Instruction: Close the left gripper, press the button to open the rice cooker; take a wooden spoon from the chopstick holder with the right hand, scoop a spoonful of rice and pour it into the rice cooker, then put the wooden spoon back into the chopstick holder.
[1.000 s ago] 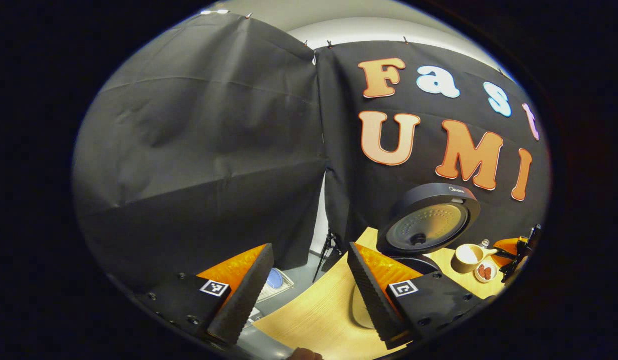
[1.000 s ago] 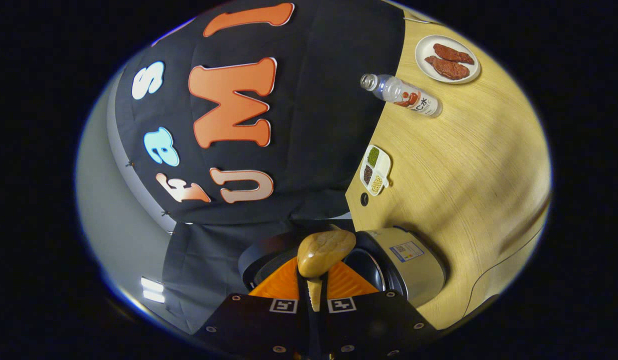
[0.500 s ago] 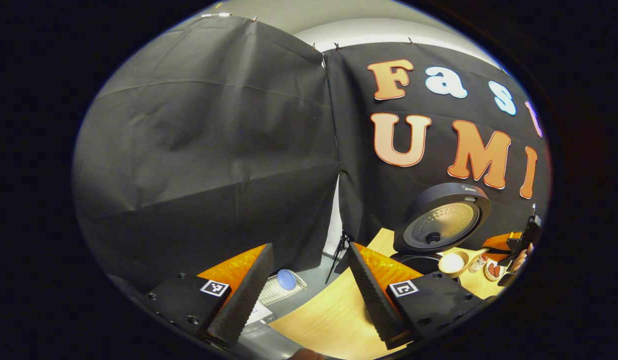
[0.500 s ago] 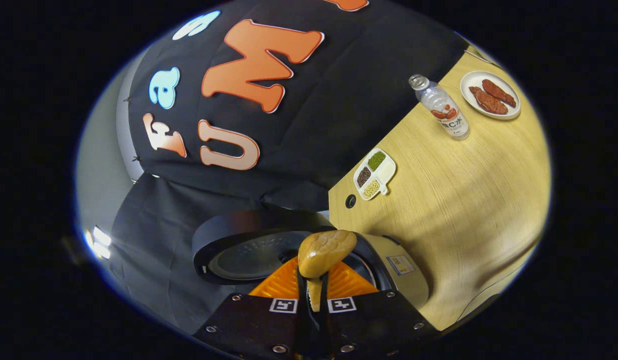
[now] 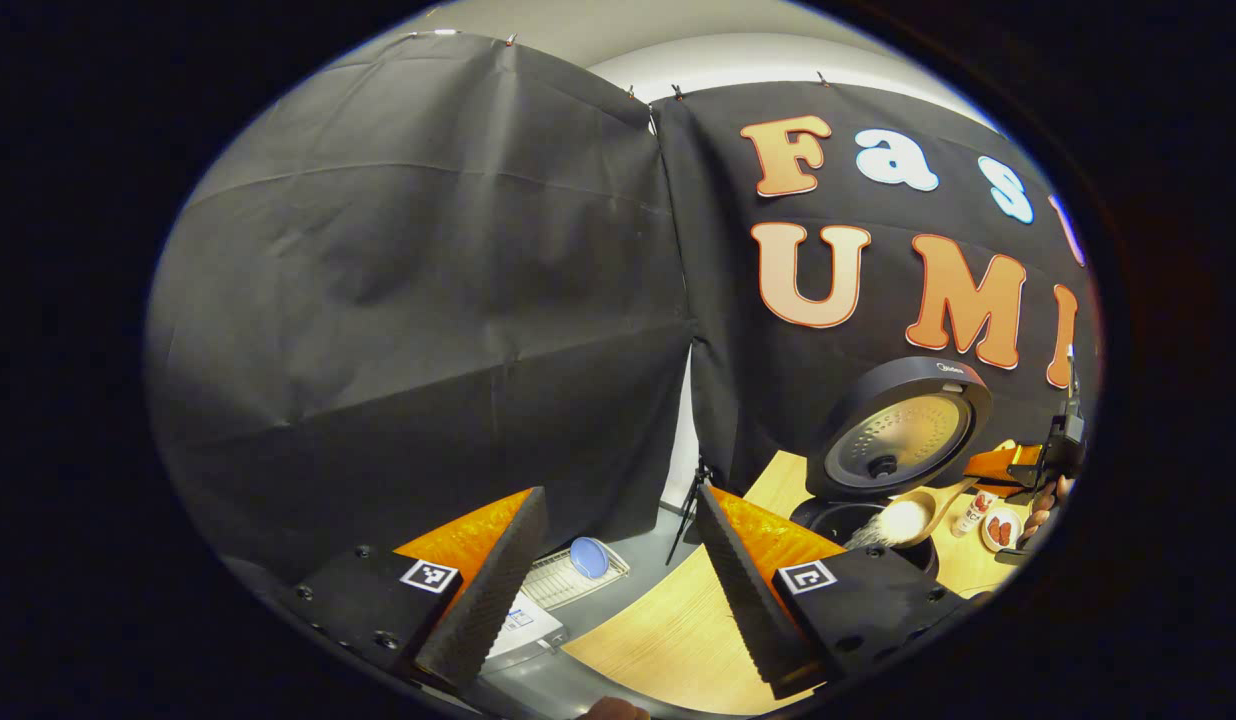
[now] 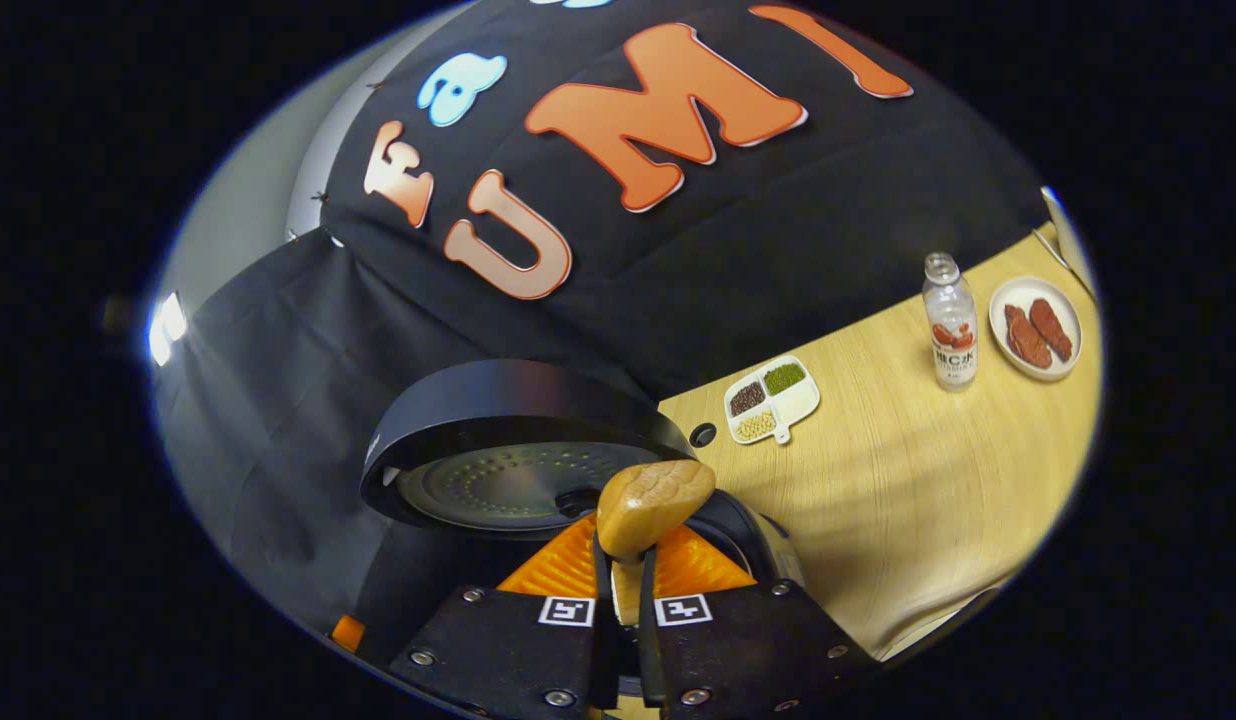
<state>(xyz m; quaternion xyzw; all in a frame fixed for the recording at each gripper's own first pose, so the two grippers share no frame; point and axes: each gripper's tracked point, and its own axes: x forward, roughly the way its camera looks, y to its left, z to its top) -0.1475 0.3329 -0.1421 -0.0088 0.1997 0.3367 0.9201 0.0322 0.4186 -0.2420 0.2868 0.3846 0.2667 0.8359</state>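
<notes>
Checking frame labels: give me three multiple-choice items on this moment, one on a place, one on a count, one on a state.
1. Where is the divided dish?
A. on the table by the black cloth
B. inside the rice cooker
C. on the bottle

2. How many meat pieces lie on the round plate?
A. one
B. two
C. four

3. The rice cooker lid is:
A. shut
B. open
C. removed

Answers: 1 A, it sits on wood at the cloth's edge; 2 B, two reddish pieces show; 3 B, the lid stands raised, its inner side showing.

Pretty dim overall, heavy fisheye bending at edges, bright lamp (image 6: 162,328) glare far left, soft shadows across desk (image 6: 928,480).
</notes>
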